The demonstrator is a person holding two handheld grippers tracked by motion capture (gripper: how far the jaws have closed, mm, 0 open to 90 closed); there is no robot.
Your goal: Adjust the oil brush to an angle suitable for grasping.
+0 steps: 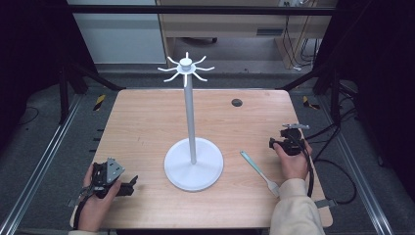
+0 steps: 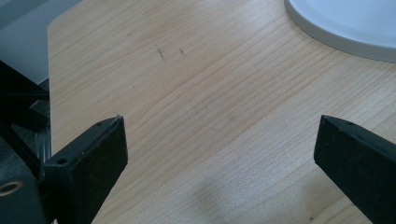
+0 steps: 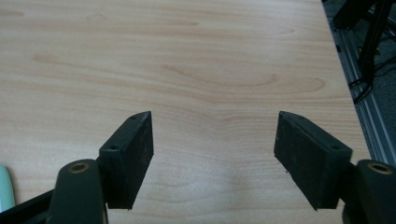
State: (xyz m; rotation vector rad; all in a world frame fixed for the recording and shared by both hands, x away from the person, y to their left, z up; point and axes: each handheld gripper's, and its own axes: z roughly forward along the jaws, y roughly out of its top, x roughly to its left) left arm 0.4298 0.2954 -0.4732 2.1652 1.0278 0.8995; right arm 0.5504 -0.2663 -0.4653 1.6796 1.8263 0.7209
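Your left gripper (image 1: 131,185) sits at the table's (image 1: 147,122) 8 o'clock corner, jaws spread wide over bare wood, nothing between them. Your right gripper (image 1: 280,143) is at 4 o'clock, jaws also spread, empty. The fork (image 1: 259,172) lies flat on the table just left of your right hand (image 1: 292,161), apart from it, tines toward you. The white hook stand (image 1: 192,147) is upright at centre, its base at 2 o'clock from the left gripper.

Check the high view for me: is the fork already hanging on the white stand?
No, the fork lies flat on the table, right of the white stand and apart from its base.
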